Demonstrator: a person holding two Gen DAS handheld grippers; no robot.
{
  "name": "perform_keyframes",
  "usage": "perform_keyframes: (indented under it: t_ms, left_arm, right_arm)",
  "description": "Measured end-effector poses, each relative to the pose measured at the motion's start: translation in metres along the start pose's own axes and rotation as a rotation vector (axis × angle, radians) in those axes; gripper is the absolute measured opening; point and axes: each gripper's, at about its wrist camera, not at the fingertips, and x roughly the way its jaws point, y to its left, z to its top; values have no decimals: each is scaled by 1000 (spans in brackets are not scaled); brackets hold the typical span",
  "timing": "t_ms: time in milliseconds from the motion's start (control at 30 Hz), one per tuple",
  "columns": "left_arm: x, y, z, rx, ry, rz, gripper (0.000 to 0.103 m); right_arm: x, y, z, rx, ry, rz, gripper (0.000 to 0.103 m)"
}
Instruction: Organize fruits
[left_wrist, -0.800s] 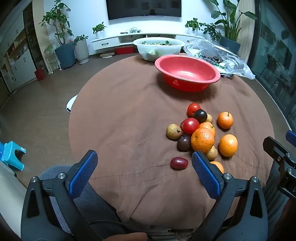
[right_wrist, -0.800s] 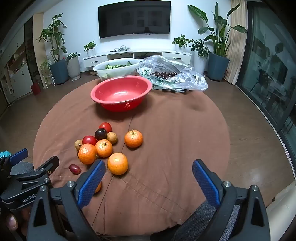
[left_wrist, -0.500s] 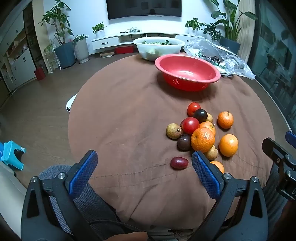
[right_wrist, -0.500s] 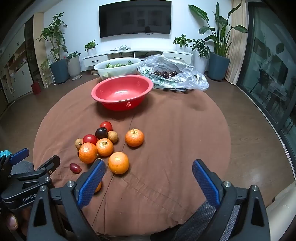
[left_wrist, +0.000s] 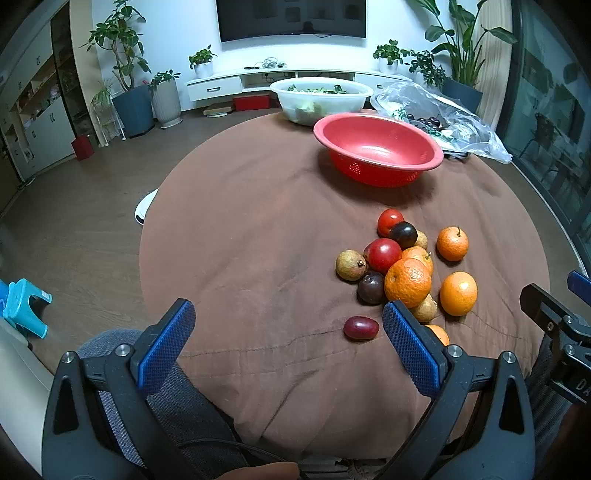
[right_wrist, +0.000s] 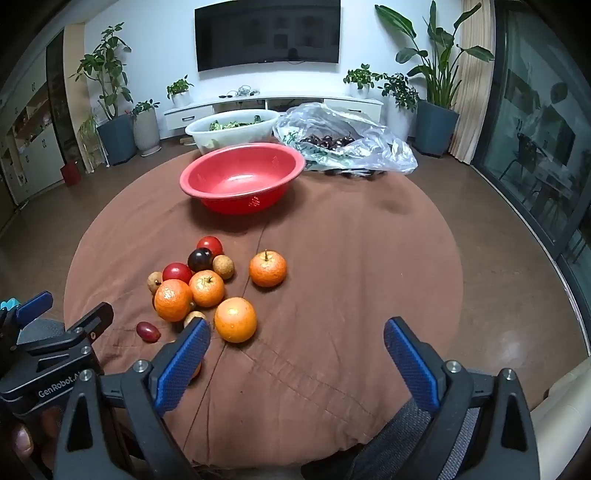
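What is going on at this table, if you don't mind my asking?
A person holds a hand-held gripper in each hand above a round table with a brown cloth. Both the left hand-held gripper and the right hand-held gripper are open and empty. A pile of fruit lies loose on the cloth, and the red bowl behind it is empty. No fruit has been sorted yet.

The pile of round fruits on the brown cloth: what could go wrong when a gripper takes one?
1. The fruits touch; lifting the big orange mandarin may set the dark plum rolling.
2. The small red oval fruit lies near the edge of the brown tablecloth; a nudge from the open left gripper could knock it off.
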Motion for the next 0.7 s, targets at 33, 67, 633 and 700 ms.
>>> perform_keyframes:
  t_ms: [33,67,633,700]
  left_arm:
    - [0,0,0,0,0,0,103]
    - [0,0,0,0,-1,1,103]
    - [0,0,0,0,-3,2,103]
    - [0,0,0,0,-4,2,103]
  right_arm:
    - [1,-1,1,1,5,-1,97]
    - [1,-4,5,2,12,1,97]
    - [3,-3,2,6,23,3,97]
    - [3,-3,2,6,23,3,97]
